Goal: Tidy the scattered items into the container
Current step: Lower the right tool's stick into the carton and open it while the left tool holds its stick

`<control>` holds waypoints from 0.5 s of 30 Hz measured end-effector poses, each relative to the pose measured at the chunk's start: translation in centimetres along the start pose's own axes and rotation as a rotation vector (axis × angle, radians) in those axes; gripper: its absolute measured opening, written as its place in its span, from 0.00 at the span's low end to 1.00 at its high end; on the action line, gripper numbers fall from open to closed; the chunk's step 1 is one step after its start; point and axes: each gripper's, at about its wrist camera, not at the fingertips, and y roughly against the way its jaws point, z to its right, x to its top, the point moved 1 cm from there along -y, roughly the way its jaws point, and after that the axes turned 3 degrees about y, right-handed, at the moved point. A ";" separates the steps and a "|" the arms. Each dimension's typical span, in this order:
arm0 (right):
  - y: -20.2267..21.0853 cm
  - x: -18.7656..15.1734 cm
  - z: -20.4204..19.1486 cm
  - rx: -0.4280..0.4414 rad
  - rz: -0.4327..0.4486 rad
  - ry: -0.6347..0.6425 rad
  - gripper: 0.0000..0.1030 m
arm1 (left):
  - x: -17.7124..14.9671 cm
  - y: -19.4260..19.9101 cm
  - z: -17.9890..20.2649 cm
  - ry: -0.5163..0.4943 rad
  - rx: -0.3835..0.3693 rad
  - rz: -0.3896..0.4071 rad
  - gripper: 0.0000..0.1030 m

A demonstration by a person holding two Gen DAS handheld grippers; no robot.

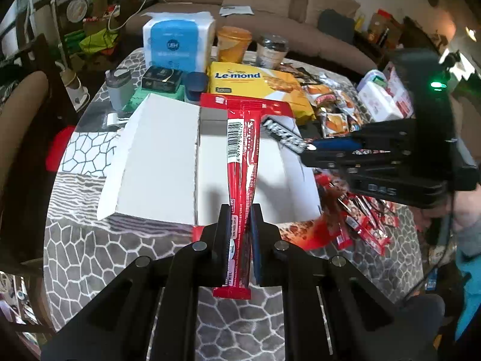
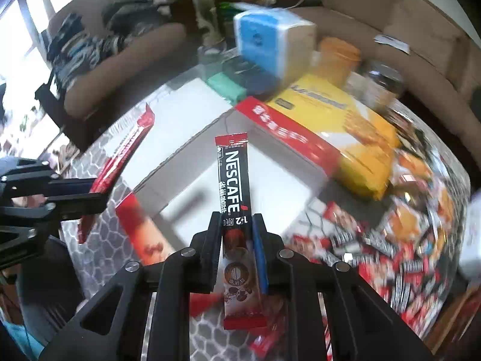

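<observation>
An open white box with red outer flaps lies on the patterned tablecloth. My left gripper is shut on a long red sachet stick, which sticks out over the box. My right gripper is shut on a black Nescafe stick, also held above the white box. In the left wrist view the right gripper comes in from the right with the black stick over the box's right side. In the right wrist view the left gripper holds its red stick at the left.
A heap of red and black sachets lies right of the box, also seen as a blurred pile of sachets. Behind the box stand a yellow Le-mond pack, a blue tissue pack, an orange jar and a glass jar.
</observation>
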 end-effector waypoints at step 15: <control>-11.4 4.8 0.8 0.017 -0.208 0.320 0.19 | 0.6 -1.8 -3.4 0.053 -0.068 -0.027 0.12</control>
